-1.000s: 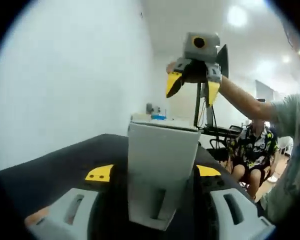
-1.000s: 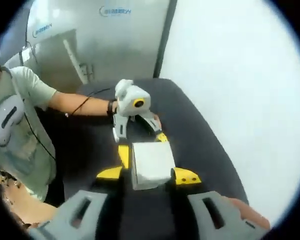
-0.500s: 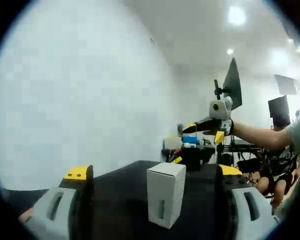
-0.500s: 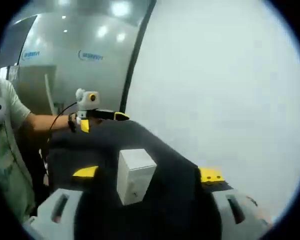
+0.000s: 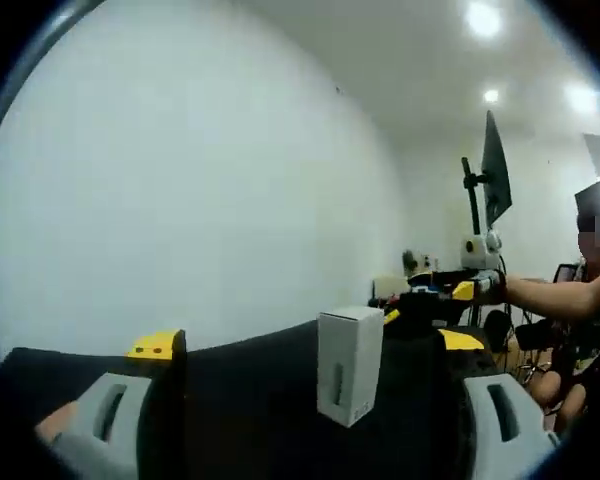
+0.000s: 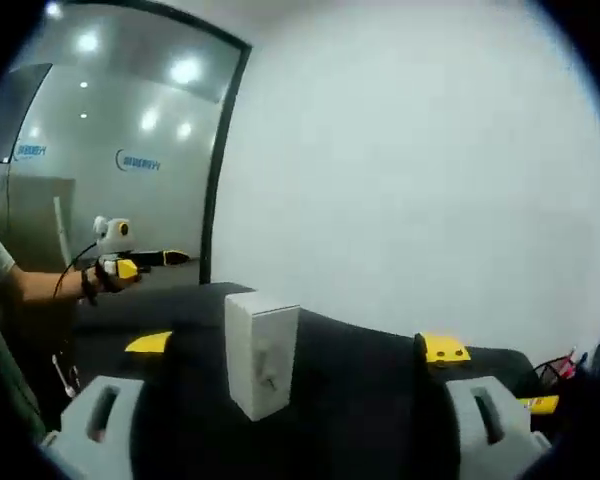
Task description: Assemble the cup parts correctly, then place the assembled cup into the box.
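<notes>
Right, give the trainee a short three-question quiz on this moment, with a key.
1. True or false: the white box stands upright on the dark table.
2. Multiple choice: in the left gripper view, the box is (A) clamped between that tool's jaws, (B) standing free between them, apart from both, (C) lying flat on its side.
3. Fill in: the left tool and the right tool both have their jaws ____.

Key: 1 true. 2 B. 3 open.
</notes>
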The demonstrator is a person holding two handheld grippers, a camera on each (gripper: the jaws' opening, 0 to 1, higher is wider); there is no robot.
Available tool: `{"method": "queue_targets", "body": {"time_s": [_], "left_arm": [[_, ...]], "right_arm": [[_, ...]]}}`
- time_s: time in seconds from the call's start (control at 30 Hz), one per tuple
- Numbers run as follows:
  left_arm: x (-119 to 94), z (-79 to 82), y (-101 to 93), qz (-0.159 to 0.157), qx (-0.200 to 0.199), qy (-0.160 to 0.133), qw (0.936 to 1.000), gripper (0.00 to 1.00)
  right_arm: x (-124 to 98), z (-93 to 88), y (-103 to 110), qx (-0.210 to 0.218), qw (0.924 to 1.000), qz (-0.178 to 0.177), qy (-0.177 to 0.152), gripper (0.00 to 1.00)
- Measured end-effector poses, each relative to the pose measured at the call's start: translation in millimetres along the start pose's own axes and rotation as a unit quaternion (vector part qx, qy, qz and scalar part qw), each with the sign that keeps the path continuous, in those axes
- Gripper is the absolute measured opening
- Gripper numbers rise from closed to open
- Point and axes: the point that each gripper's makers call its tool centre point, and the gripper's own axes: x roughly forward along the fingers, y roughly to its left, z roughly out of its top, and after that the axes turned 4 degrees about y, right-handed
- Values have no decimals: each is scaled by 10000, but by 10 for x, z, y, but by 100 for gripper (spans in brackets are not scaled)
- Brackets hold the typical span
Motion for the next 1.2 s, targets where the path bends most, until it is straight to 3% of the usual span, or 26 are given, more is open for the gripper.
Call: {"method": "queue_targets", "body": {"time_s": [0.13, 0.27, 0.43, 0.5, 0.6, 0.7, 0.77, 0.83, 0.87, 1.2], "left_arm": [[-82, -283, 29, 140, -143, 187, 9996, 96], [-140, -510, 117, 348, -268, 182, 9989, 96], [-181, -782, 189, 511, -438, 196, 9975, 96], [-192, -876, 178, 541, -455, 218, 9973, 96], [-243, -996, 174, 611, -500, 221, 9966, 96], [-295, -1122, 173, 673, -560, 289, 9957, 95], [-304, -1097, 162, 677, -523, 317, 9958, 93], [-294, -1008, 154, 637, -541, 55, 9965, 93], [-301, -1027, 150, 649, -553, 87, 9963, 93], [-346, -1026, 169, 609, -667, 61, 9959, 90]], "right_arm": [[-40, -293, -83, 91, 9996, -254, 11, 93], [-27, -663, -249, 213, 9990, -366, 158, 93], [-42, -1120, -197, 382, 9976, -410, 408, 93], [-41, -1233, -170, 555, 9970, -409, 350, 93], [-51, -1279, -177, 855, 9952, -450, 126, 93], [-65, -1350, -194, 930, 9945, -469, 108, 93], [-80, -1416, -186, 963, 9940, -511, 87, 93], [-94, -1407, -211, 796, 9949, -604, 161, 93], [-96, -1354, -219, 788, 9951, -594, -8, 93], [-70, -1459, -161, 607, 9960, -612, 231, 91]]}}
